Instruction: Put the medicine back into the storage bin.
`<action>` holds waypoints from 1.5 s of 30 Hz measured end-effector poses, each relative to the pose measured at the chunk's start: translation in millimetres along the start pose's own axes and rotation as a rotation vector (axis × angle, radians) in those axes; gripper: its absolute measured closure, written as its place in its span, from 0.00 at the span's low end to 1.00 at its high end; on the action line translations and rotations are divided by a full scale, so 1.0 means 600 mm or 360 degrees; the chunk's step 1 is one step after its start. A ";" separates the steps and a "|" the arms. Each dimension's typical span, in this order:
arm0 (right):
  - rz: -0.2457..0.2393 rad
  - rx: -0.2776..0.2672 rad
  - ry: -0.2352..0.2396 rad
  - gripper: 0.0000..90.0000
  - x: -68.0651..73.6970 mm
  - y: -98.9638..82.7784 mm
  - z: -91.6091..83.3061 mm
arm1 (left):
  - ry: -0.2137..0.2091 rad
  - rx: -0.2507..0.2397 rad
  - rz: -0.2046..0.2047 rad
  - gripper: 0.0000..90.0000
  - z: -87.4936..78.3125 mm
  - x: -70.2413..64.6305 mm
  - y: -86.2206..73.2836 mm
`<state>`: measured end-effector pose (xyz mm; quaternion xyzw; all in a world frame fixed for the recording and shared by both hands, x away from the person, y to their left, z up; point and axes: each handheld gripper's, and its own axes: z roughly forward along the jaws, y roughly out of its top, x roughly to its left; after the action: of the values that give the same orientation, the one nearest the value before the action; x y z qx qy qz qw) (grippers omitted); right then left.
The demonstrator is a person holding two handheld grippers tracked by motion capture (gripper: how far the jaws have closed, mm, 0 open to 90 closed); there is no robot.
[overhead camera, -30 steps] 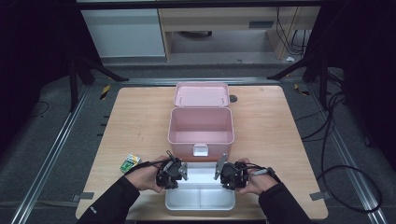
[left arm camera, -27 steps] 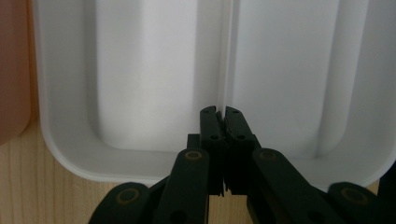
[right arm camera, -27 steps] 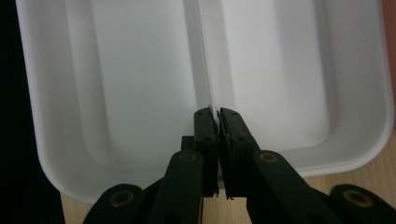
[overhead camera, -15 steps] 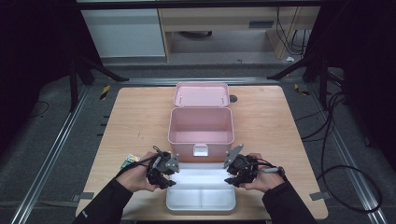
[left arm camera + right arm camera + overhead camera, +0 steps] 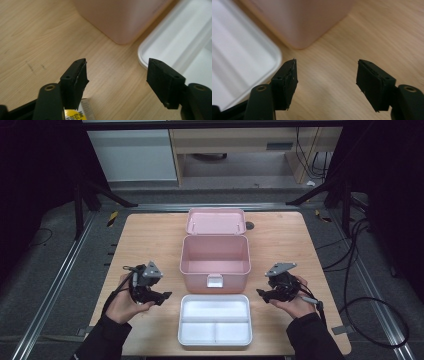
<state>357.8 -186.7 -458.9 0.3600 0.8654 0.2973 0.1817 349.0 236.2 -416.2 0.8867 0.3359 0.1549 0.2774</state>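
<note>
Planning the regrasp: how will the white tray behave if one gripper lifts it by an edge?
The white tray looks like thin moulded plastic, so probably light and fairly stiff. It is wide and shallow: one edge grip would likely let it tilt. Its smooth glossy rim may slip between the pads.

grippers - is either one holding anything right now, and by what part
Nothing is held. The left gripper and right gripper have just been opening, jaws apart with bare table between them, either side of the white tray.
</note>
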 end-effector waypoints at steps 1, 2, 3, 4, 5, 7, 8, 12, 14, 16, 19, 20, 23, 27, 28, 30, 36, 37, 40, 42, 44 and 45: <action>0.0000 0.0000 0.0000 0.37 0.000 0.000 0.000 | 0.0000 0.0000 0.0000 0.34 0.000 0.000 0.000; 0.0060 -0.0005 -0.0086 0.36 -0.012 -0.009 0.002 | 0.0036 -0.0019 -0.0045 0.33 -0.006 0.009 -0.004; 0.0078 -0.0010 -0.0103 0.35 -0.016 -0.013 0.003 | 0.0083 -0.0044 -0.0092 0.32 -0.011 0.020 -0.011; 0.0110 -0.0004 -0.0122 0.35 -0.021 -0.017 0.004 | 0.0083 -0.0044 -0.0092 0.32 -0.011 0.020 -0.011; 0.0133 -0.0004 -0.0142 0.33 -0.025 -0.022 0.005 | 0.0114 -0.0062 -0.0144 0.32 -0.015 0.032 -0.019; 0.0155 -0.0002 -0.0155 0.33 -0.029 -0.025 0.006 | 0.0132 -0.0068 -0.0161 0.31 -0.017 0.037 -0.023; 0.0169 -0.0003 -0.0169 0.32 -0.032 -0.029 0.007 | 0.0152 -0.0072 -0.0186 0.31 -0.018 0.042 -0.028; 0.0190 0.0007 -0.0212 0.29 -0.041 -0.040 0.013 | 0.0202 -0.0051 -0.0273 0.30 -0.022 0.063 -0.057; 0.0195 0.0019 -0.0225 0.29 -0.043 -0.043 0.015 | 0.0197 -0.0035 -0.0296 0.30 -0.022 0.069 -0.068; 0.0203 0.0028 -0.0232 0.28 -0.045 -0.046 0.017 | 0.0204 -0.0012 -0.0323 0.30 -0.019 0.075 -0.076; 0.0205 0.0036 -0.0231 0.28 -0.046 -0.047 0.019 | 0.0203 0.0016 -0.0341 0.30 -0.015 0.078 -0.080; 0.0198 0.0043 -0.0233 0.28 -0.047 -0.048 0.021 | 0.0195 0.0026 -0.0355 0.30 -0.012 0.078 -0.081; 0.0192 0.0065 -0.0229 0.27 -0.047 -0.049 0.024 | 0.0176 0.0095 -0.0360 0.30 0.001 0.077 -0.084; 0.0185 0.0074 -0.0227 0.27 -0.048 -0.051 0.026 | 0.0153 0.0191 -0.0382 0.29 0.021 0.075 -0.090; 0.0184 0.0077 -0.0230 0.26 -0.048 -0.052 0.026 | 0.0152 0.0235 -0.0383 0.29 0.029 0.076 -0.093; 0.0180 0.0082 -0.0225 0.26 -0.048 -0.053 0.027 | 0.0149 0.0251 -0.0384 0.29 0.033 0.076 -0.095; 0.0174 0.0105 -0.0219 0.25 -0.048 -0.055 0.032 | 0.0116 0.0369 -0.0418 0.30 0.051 0.077 -0.102; 0.0173 0.0109 -0.0214 0.25 -0.048 -0.055 0.033 | 0.0116 0.0369 -0.0418 0.31 0.051 0.077 -0.102; 0.0166 0.0114 -0.0208 0.26 -0.048 -0.056 0.033 | 0.0107 0.0420 -0.0429 0.35 0.058 0.077 -0.102; 0.0170 0.0120 -0.0204 0.26 -0.049 -0.057 0.033 | 0.0095 0.0442 -0.0440 0.38 0.061 0.077 -0.101; 0.0173 0.0123 -0.0204 0.26 -0.050 -0.058 0.034 | 0.0094 0.0480 -0.0435 0.42 0.064 0.077 -0.100; 0.0173 0.0123 -0.0204 0.26 -0.050 -0.058 0.034 | 0.0094 0.0480 -0.0435 0.43 0.064 0.077 -0.100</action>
<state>370.7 -220.5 -493.6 0.4314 0.8421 0.2496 0.2063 369.7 290.3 -478.6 0.8594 0.4805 0.0897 0.1500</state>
